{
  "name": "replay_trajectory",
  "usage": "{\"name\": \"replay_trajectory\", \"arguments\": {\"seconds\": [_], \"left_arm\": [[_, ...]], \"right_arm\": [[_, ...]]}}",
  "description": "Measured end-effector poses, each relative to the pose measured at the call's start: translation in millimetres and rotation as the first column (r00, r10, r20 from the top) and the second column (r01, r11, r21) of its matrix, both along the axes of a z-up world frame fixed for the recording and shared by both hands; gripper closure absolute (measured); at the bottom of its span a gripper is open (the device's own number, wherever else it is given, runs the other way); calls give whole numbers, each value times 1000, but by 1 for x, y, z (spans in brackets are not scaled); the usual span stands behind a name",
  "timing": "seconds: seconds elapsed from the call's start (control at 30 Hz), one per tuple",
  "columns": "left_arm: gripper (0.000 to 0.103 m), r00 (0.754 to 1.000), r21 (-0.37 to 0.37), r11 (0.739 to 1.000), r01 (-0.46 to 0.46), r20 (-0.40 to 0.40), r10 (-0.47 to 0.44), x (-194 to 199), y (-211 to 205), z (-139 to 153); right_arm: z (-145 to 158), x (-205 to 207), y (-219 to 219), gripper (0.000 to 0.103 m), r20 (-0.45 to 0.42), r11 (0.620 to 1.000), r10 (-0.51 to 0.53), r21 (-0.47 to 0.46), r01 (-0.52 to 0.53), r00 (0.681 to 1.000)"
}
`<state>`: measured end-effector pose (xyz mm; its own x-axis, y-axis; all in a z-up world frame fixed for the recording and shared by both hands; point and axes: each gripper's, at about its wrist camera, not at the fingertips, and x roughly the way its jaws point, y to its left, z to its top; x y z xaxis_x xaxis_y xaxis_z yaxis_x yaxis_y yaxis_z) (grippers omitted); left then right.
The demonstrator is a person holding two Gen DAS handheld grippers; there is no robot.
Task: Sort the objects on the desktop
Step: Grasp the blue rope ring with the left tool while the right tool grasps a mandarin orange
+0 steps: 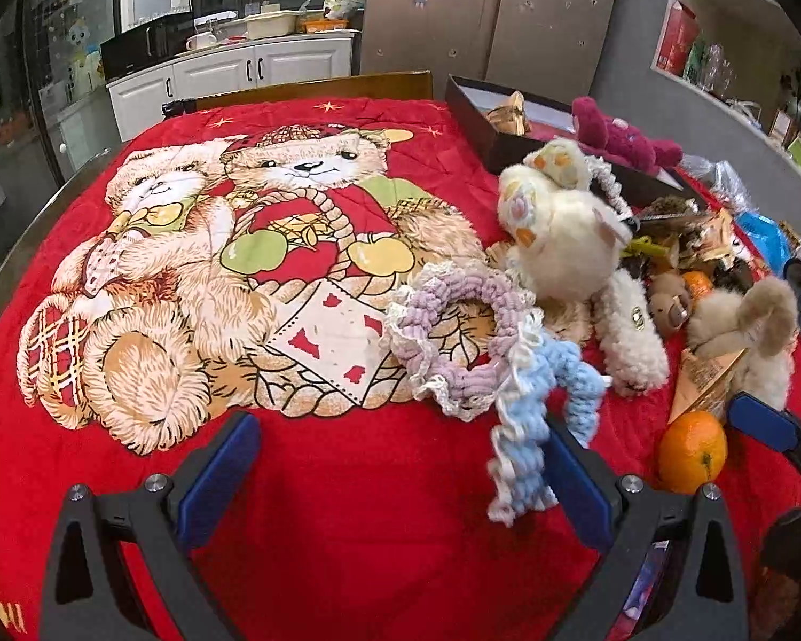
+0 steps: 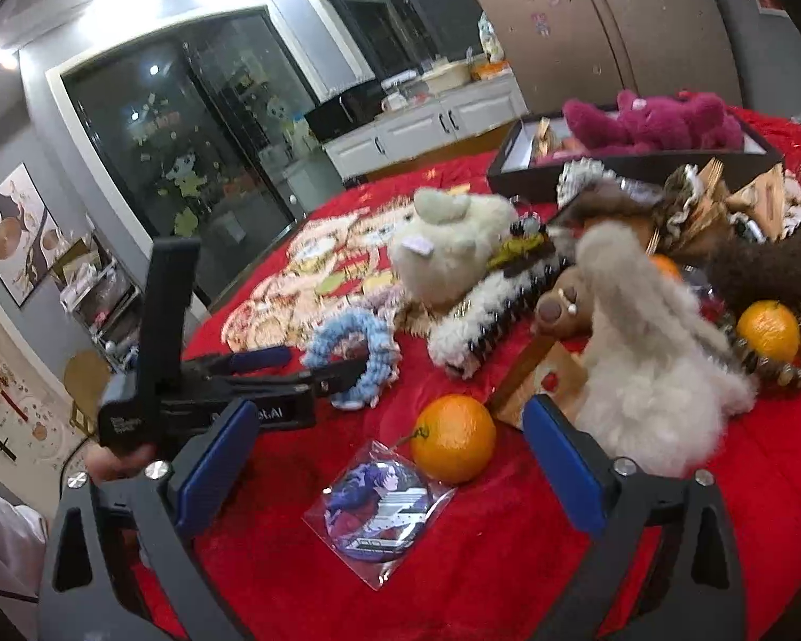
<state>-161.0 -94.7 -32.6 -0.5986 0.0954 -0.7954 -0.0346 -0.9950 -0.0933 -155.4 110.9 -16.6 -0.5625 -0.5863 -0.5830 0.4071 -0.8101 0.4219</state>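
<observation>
1. Left wrist view: left gripper (image 1: 395,459) spread wide, blue scrunchie (image 1: 534,427) draped over one pad, long axis running toward the red blanket's (image 1: 347,534) near edge.
2. Right gripper (image 2: 390,459) released, empty, above orange (image 2: 453,438) and badge packet (image 2: 376,518) near the blanket's near edge.

Left claw (image 1: 395,459) open over a red quilted teddy-bear cloth (image 1: 347,523) on the surface.

Its blue pads stand wide apart; a light-blue ruffled fabric scrunchie (image 1: 534,427) lies against the right-hand pad, not pinched between the two. A lilac lace-edged scrunchie (image 1: 454,331) touches it from behind. A round orange fruit (image 1: 691,451) sits to the right, beside a beige fluffy plush (image 1: 747,326); a cream plush toy (image 1: 560,229) stands farther back, before a dark open box (image 1: 470,107).
</observation>
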Motion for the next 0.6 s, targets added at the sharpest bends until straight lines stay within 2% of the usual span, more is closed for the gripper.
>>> {"name": "replay_trajectory", "arguments": {"seconds": [0.13,0.4,0.6], "left_arm": [[0,1000,-70,998,4,14,-3,0,9,-3],[0,1000,-71,997,2,16,-1,-1,8,-3],[0,1000,-71,997,2,16,-1,-1,8,-3]], "right_arm": [[-10,-9,-7,17,50,1000,10,12,-10,999],[-25,-22,-6,20,136,1000,-2,-7,3,991],[-24,-20,-6,21,140,1000,-4,-16,7,990]]}}
